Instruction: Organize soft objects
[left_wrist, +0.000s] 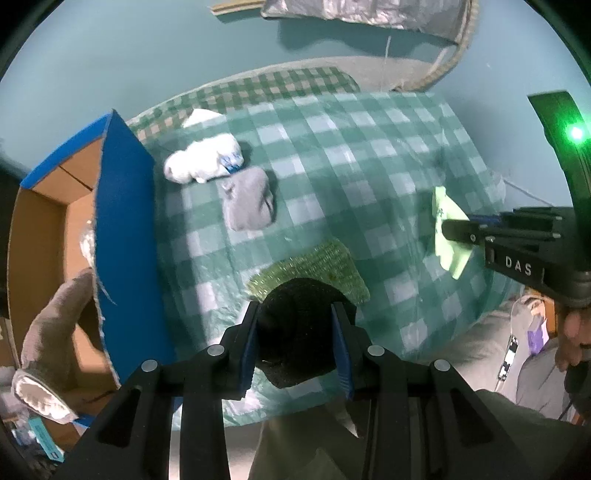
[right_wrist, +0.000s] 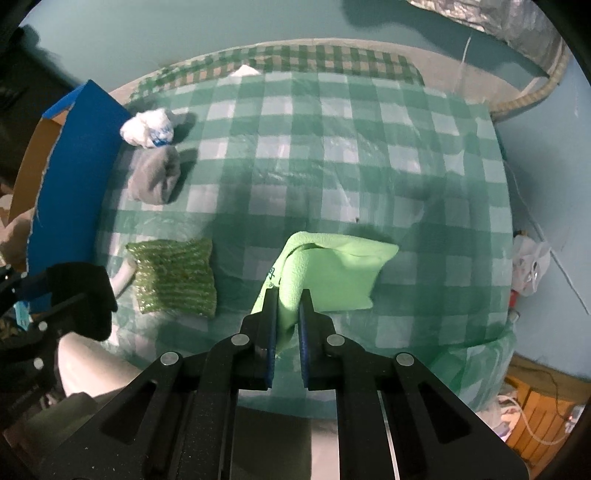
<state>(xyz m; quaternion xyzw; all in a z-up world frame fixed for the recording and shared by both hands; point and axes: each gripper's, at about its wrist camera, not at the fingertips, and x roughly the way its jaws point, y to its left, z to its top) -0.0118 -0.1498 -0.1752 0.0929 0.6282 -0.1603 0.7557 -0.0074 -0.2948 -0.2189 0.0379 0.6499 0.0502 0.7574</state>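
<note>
Left wrist view: left gripper (left_wrist: 295, 325) fingers pinch black sock (left_wrist: 295, 314), blue cardboard box (left_wrist: 122, 236) at 9 o'clock, nearer than right gripper (right_wrist: 288, 314) clamping green cloth (right_wrist: 332, 273).

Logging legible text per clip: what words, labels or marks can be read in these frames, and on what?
"DAS": white letters on the right gripper body, left wrist view.
Teal mark on the light green cloth: too small to read.
Blue print on the white bundle: blurred, unreadable.
Teal tag at lower left of the left wrist view: print too small to read.
</note>
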